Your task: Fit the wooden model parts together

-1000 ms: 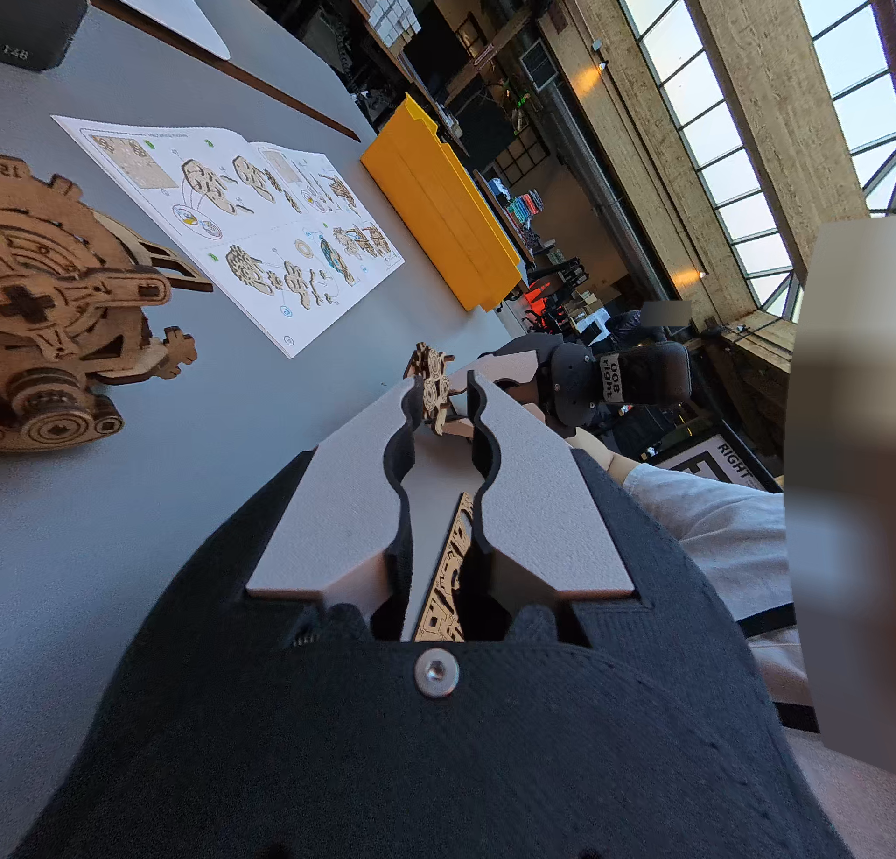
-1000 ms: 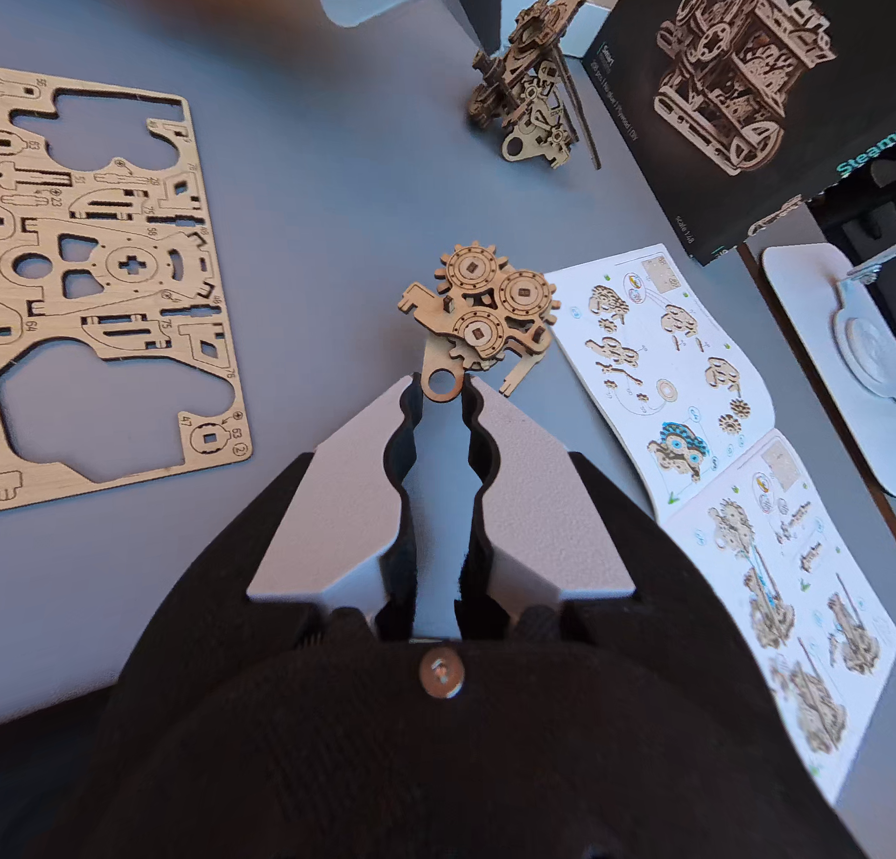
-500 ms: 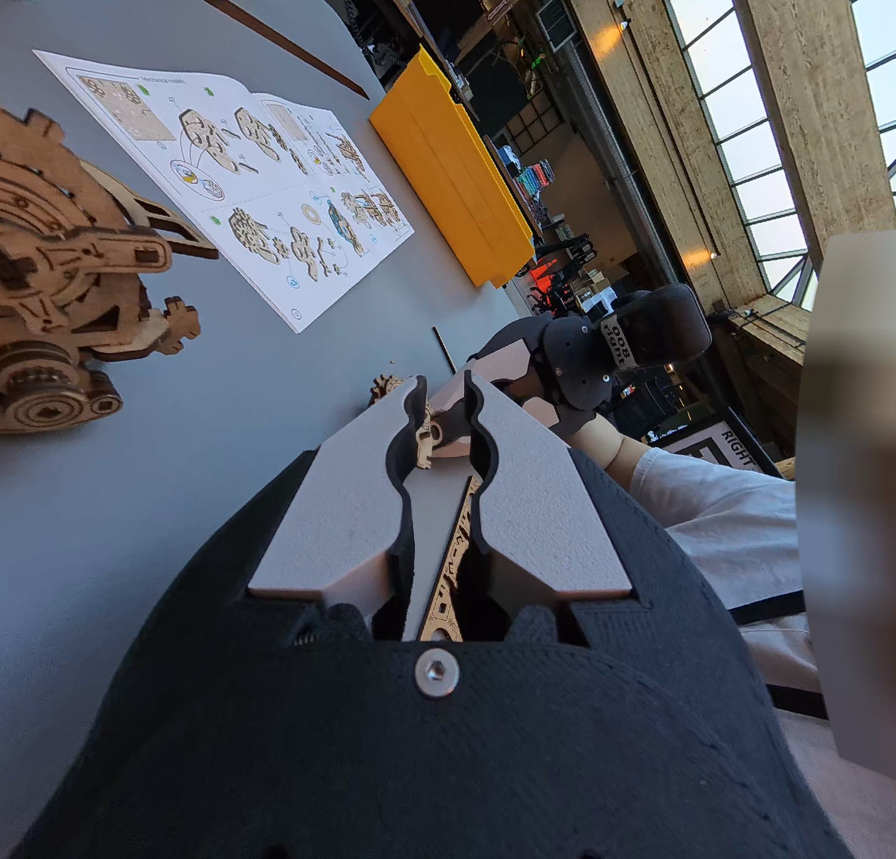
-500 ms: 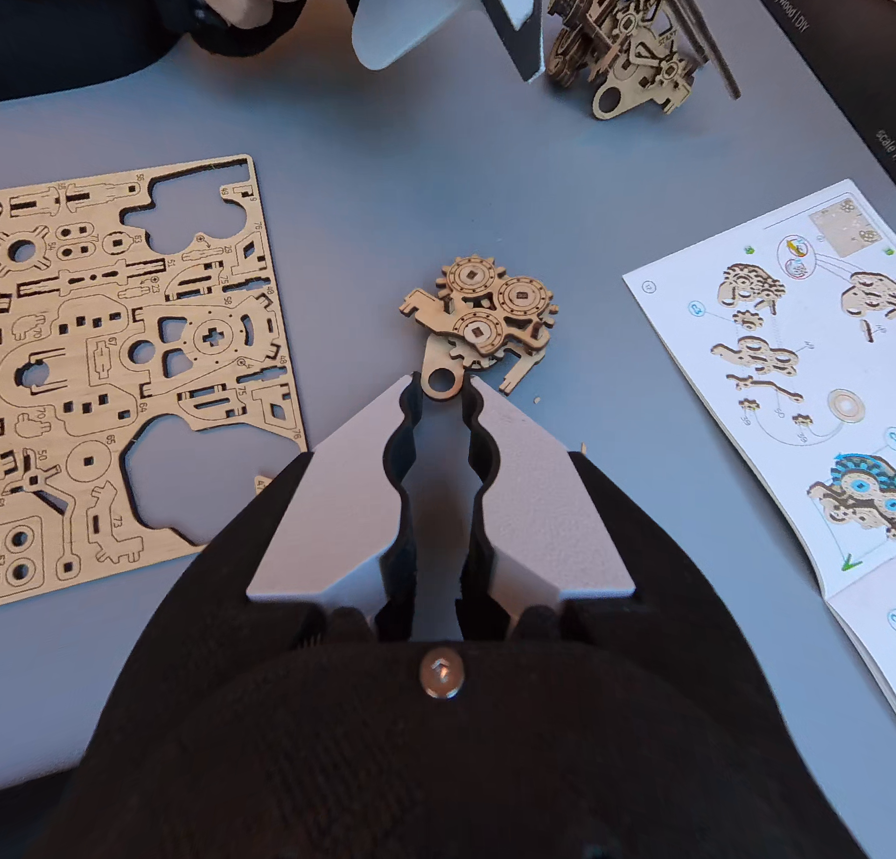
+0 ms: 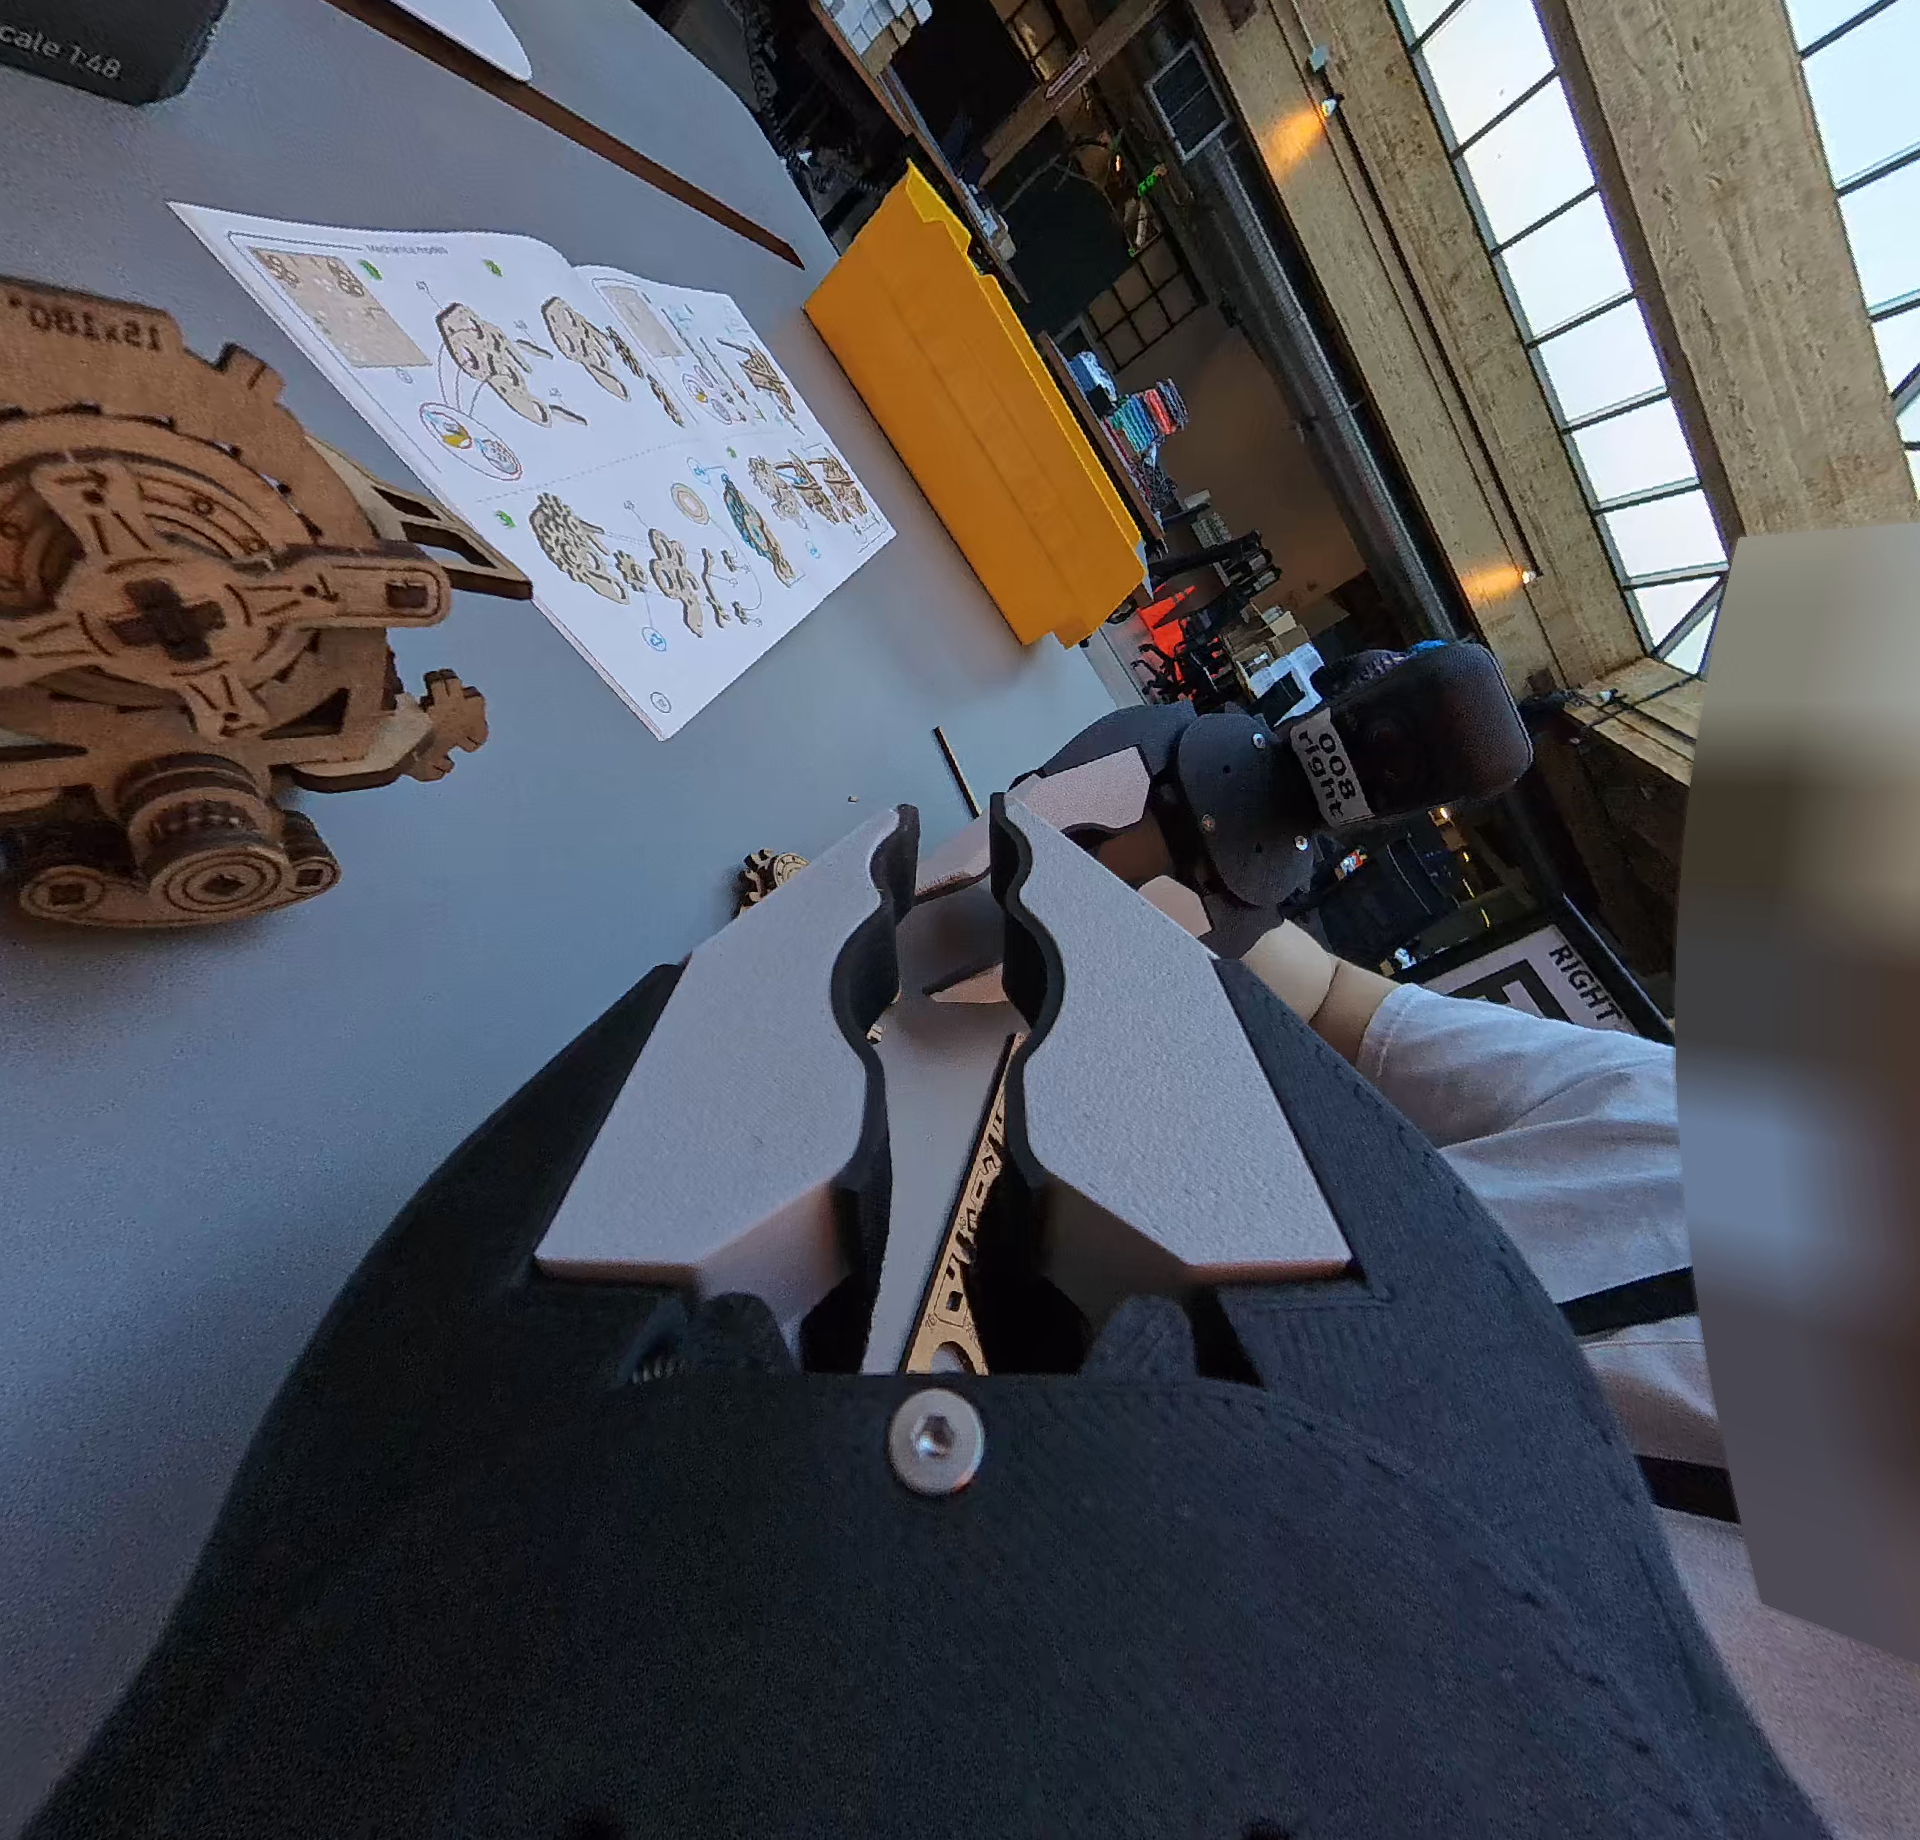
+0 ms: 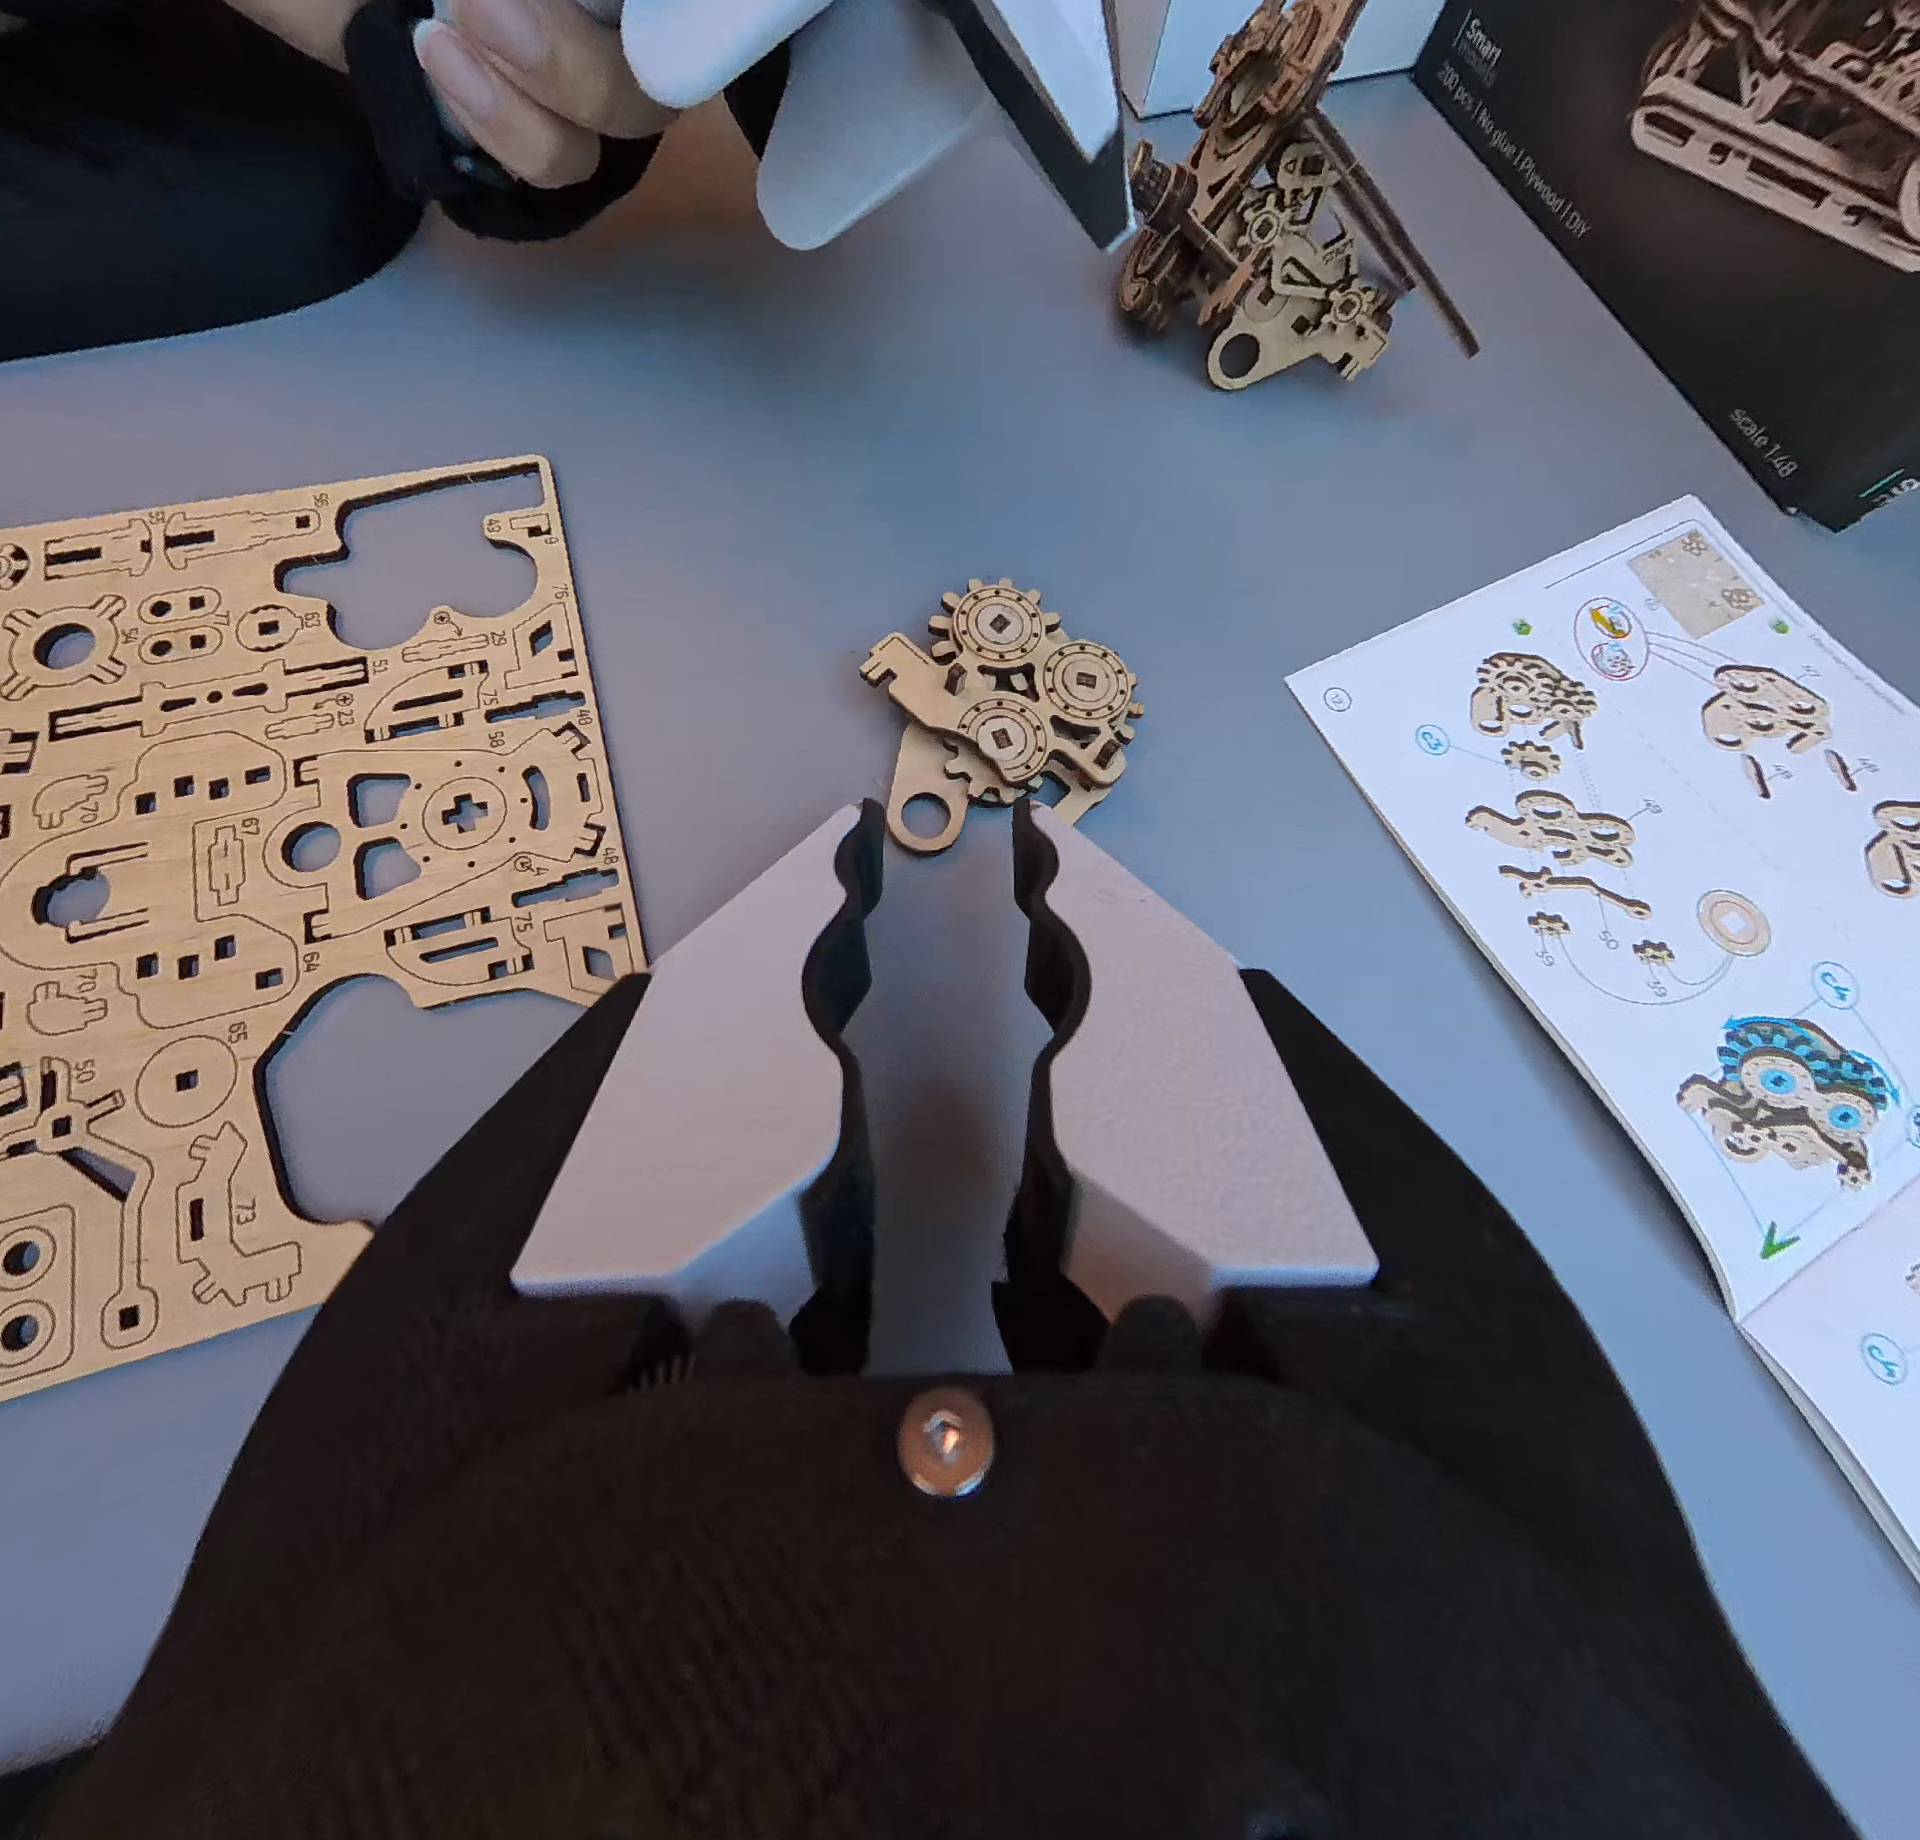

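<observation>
A punched plywood parts sheet and an open instruction booklet flank a small gear assembly on the grey counter. The right hand-held gripper stands open, its tips straddling the assembly's ring tab. The left hand-held gripper is narrowly parted and empty.

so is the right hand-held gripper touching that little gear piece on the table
Apart. In the right wrist view the right hand-held gripper is open; the gear piece lies flat on the grey table, its ring tab between the fingertips with table showing on both sides.

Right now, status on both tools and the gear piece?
Right tool open, tips straddling the tab of the gear assembly, which lies flat on the table. Left tool open, empty, hovering near the half-built model. Nothing blocking.
</observation>
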Demonstrator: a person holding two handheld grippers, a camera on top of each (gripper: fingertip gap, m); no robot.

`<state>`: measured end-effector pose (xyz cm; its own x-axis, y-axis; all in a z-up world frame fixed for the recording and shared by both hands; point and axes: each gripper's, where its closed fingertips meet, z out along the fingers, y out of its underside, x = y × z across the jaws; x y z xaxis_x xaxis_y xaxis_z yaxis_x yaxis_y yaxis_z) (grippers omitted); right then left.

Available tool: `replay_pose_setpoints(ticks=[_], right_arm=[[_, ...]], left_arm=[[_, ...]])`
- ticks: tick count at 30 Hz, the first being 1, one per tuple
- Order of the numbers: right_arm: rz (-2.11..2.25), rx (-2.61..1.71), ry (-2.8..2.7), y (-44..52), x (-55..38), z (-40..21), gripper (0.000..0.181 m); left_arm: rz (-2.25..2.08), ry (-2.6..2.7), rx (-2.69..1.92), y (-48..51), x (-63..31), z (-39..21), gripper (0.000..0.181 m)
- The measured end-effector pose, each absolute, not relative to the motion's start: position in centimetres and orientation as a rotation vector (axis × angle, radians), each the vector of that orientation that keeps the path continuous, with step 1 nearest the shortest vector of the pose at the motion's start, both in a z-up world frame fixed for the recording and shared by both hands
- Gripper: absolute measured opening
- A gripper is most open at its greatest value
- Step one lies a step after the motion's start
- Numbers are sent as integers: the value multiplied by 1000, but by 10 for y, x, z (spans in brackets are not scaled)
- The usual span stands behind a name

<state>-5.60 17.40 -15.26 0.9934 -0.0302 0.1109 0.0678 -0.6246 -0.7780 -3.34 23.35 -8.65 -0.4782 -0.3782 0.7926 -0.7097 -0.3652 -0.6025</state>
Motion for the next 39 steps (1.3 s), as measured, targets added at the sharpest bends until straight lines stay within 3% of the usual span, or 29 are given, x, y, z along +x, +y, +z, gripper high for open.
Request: replay_pose_setpoints(ticks=[1, 7, 10, 14, 15, 25, 28, 39], right_arm=[[-153, -2237, -44, 173, -56, -153, 24], [-338, -2185, -166, 162, -42, -148, 22], [-243, -2174, -189, 162, -40, -151, 22], [-74, -2186, -294, 167, -44, -156, 26], [-41, -2176, -366, 168, -47, -156, 26], [32, -2016, -482, 179, -29, -134, 21], [59, -2026, -526, 177, -34, -137, 30], [103, -2107, -554, 192, -41, -150, 33]], left_arm=[[1926, -1604, 1441, 233, -34, -86, 11], [1858, -1794, 1451, 232, -35, -97, 14], [1811, -2085, 1364, 229, -37, -103, 26], [1649, -2543, 1194, 221, -43, -124, 61], [1623, -2590, 1139, 215, -47, -128, 63], [1492, -2754, 1007, 193, -53, -149, 56], [1478, -2812, 983, 195, -52, -151, 50], [1480, -2850, 909, 187, -52, -154, 45]])
